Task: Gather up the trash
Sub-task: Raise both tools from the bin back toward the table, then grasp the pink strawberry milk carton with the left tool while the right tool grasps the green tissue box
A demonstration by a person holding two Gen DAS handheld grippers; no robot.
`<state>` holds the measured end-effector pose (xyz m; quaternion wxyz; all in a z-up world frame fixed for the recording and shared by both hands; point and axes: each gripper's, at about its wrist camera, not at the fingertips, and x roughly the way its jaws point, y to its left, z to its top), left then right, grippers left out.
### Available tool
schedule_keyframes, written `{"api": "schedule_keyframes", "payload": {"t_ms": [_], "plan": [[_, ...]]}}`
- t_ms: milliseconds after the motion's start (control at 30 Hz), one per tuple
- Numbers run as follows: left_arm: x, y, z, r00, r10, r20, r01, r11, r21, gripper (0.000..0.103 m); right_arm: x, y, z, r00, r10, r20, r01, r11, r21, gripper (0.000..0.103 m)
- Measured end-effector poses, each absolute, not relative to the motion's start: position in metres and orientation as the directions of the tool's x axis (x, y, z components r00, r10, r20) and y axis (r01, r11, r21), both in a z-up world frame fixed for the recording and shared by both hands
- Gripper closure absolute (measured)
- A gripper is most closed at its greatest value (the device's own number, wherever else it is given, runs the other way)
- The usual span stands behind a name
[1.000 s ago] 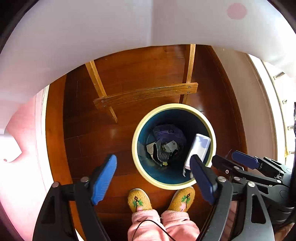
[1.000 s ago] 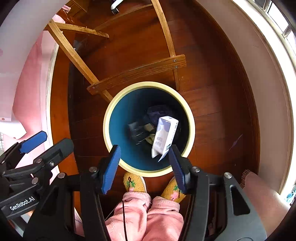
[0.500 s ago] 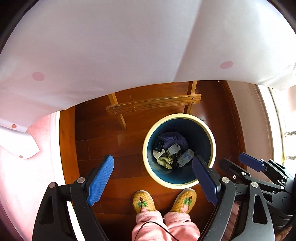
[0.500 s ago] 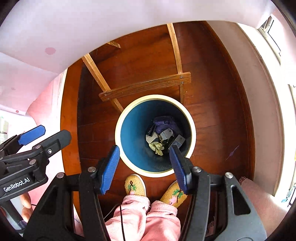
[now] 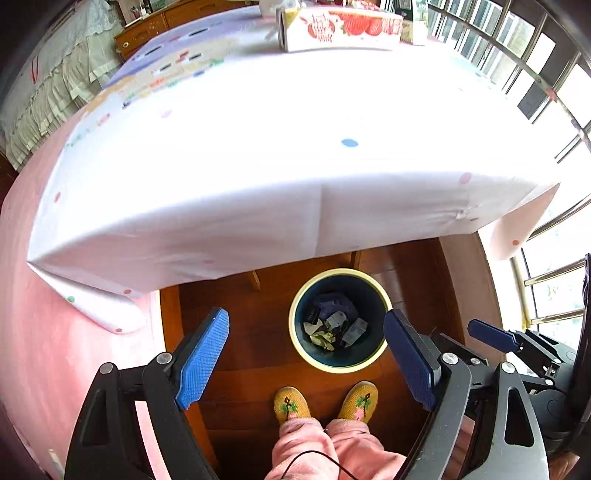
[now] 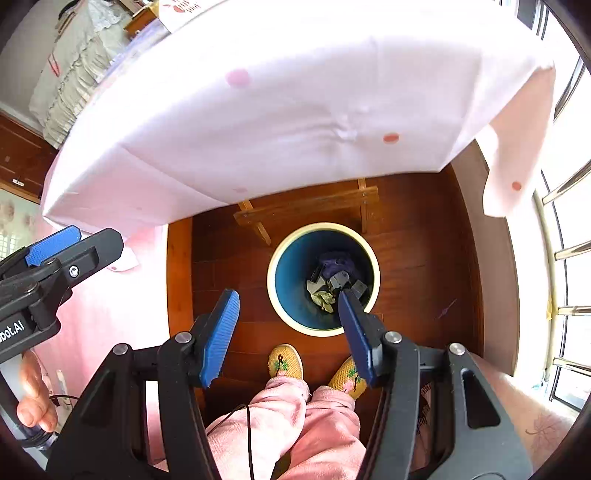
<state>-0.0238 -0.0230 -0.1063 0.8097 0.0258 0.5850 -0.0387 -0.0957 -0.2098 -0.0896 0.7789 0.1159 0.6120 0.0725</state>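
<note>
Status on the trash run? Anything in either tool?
Done: several pieces lie in the bin, including a small carton and crumpled paper. In hand: nothing; left tool and right tool are open and empty. Left: the strawberry-print box on the table, if it's trash.

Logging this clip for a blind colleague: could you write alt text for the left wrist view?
The open, empty left gripper hovers above a round blue waste bin with a cream rim holding crumpled trash on a dark wooden floor. A white polka-dot tablecloth fills the upper frame; yellow slippers stand below.
</note>
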Motion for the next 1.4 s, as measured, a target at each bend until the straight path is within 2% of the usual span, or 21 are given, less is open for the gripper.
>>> {"api": "schedule_keyframes", "payload": {"t_ms": [300,600,800,900,1167,1400], "plan": [[-0.035,-0.008,0.047,0.489,-0.006,-0.872,0.054,0.998,0.023,0.021,-0.091,-0.198,0.049,0.412,0.295,-0.862,-0.123,0.955,0.269,0.050],[-0.018,-0.002,0.122,0.552,0.009,-0.834,0.043,0.998,0.039,0.022,-0.070,-0.192,0.122,0.533,0.282,-0.797,-0.192,0.959,0.211,0.050],[0.008,-0.018,0.125,0.582,-0.001,-0.813,0.139,0.986,0.098,0.022,-0.042,-0.202,0.130,0.555,0.259,-0.791,-0.128,0.966,0.227,0.052],[0.035,-0.023,0.117,0.568,-0.050,-0.821,0.202,0.976,0.081,0.022,-0.023,-0.212,0.123,0.545,0.254,-0.799,-0.054,0.962,0.269,0.055],[0.149,-0.034,0.084,0.489,-0.154,-0.858,0.408,0.910,0.070,0.022,0.042,-0.224,0.091,0.526,0.163,-0.834,0.161,0.945,0.286,0.057],[0.251,-0.049,0.043,0.396,-0.196,-0.897,0.556,0.829,0.064,0.022,0.102,-0.221,0.063,0.497,0.087,-0.864,0.323,0.905,0.277,0.057]]}}
